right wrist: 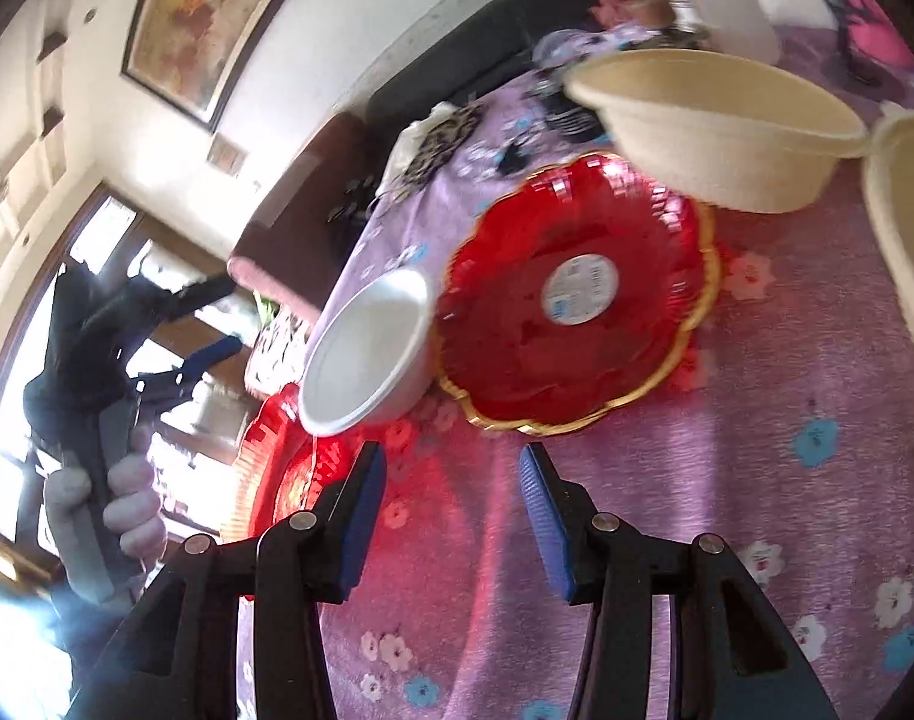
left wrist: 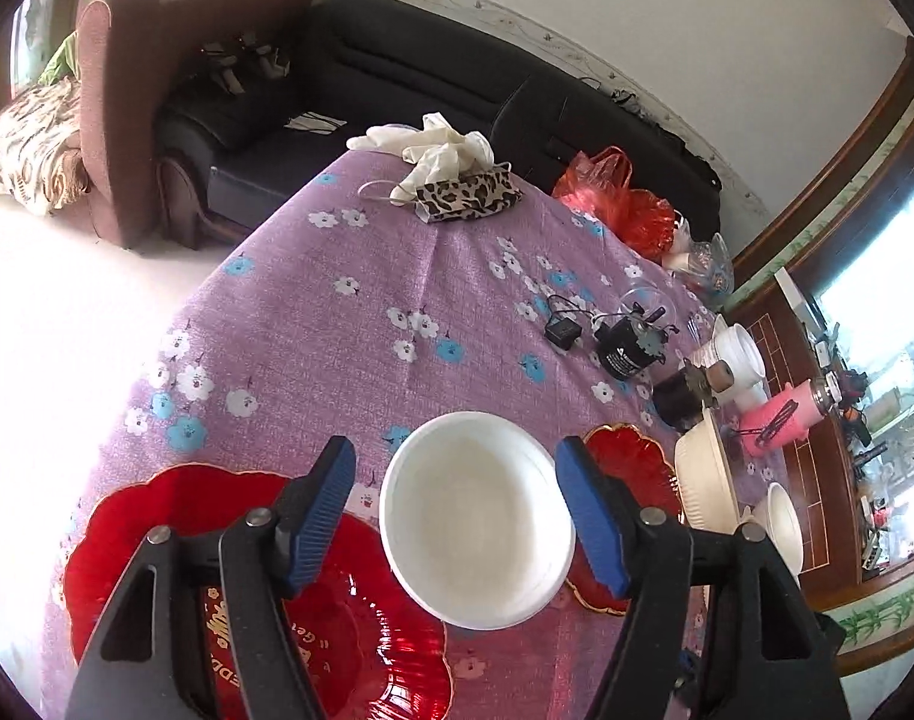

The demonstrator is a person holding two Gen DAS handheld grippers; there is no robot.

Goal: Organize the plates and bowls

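So the left gripper point(left wrist: 457, 516) is hovering over the bench point(left wrist: 348, 324) with its jaws spread wide around a white bowl point(left wrist: 478, 519), and the blue pads aren't touching the rim on either side, so nothing's actually held. The bowl is sitting between two red plates, one point(left wrist: 174, 516) at about 8 o'clock from it and the other point(left wrist: 631, 462) at roughly 3 o'clock. Further out at 3 o'clock a cream bowl point(left wrist: 706, 480) is sitting at the bench edge. The right gripper point(right wrist: 453, 510) is hanging partly open over bare purple cloth, gripping nothing, with the labelled red plate point(right wrist: 577, 294) at 12 o'clock from it.
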